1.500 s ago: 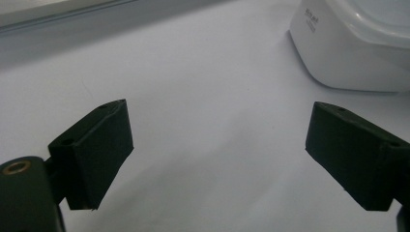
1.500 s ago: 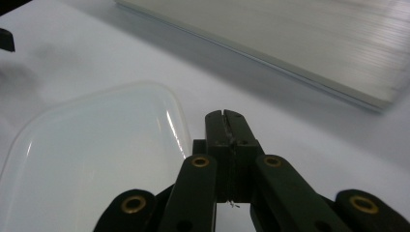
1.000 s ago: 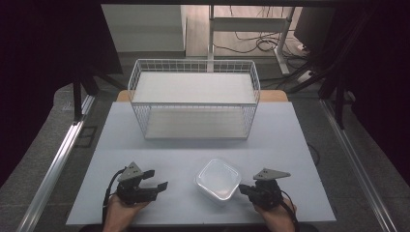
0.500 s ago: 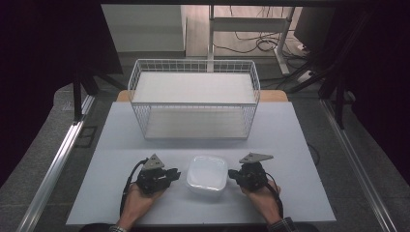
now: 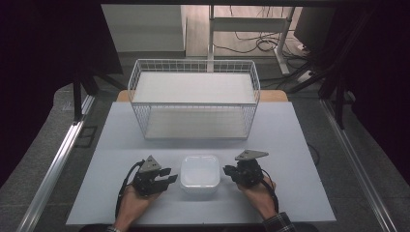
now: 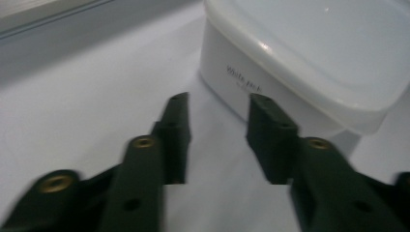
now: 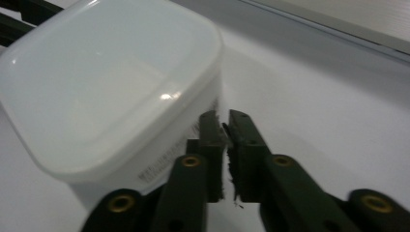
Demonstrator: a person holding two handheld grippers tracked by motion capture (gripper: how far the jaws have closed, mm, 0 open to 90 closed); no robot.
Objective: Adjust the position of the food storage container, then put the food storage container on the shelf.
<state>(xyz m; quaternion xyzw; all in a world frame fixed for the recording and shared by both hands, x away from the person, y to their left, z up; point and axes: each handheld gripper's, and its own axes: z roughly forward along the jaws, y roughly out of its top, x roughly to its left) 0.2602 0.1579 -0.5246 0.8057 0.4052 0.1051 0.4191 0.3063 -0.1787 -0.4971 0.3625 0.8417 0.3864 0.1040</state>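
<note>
1. The box point(image 5: 200, 173) sits on the table point(image 5: 290, 145), near edge, between both grippers.
2. Left gripper point(image 6: 217, 123) – jaws open, just short of the box wall; it may only shove the box.
3. Right gripper point(image 7: 225, 133) – jaws closed on nothing at the box's side, so no hold; a lift would likely tip it.
</note>
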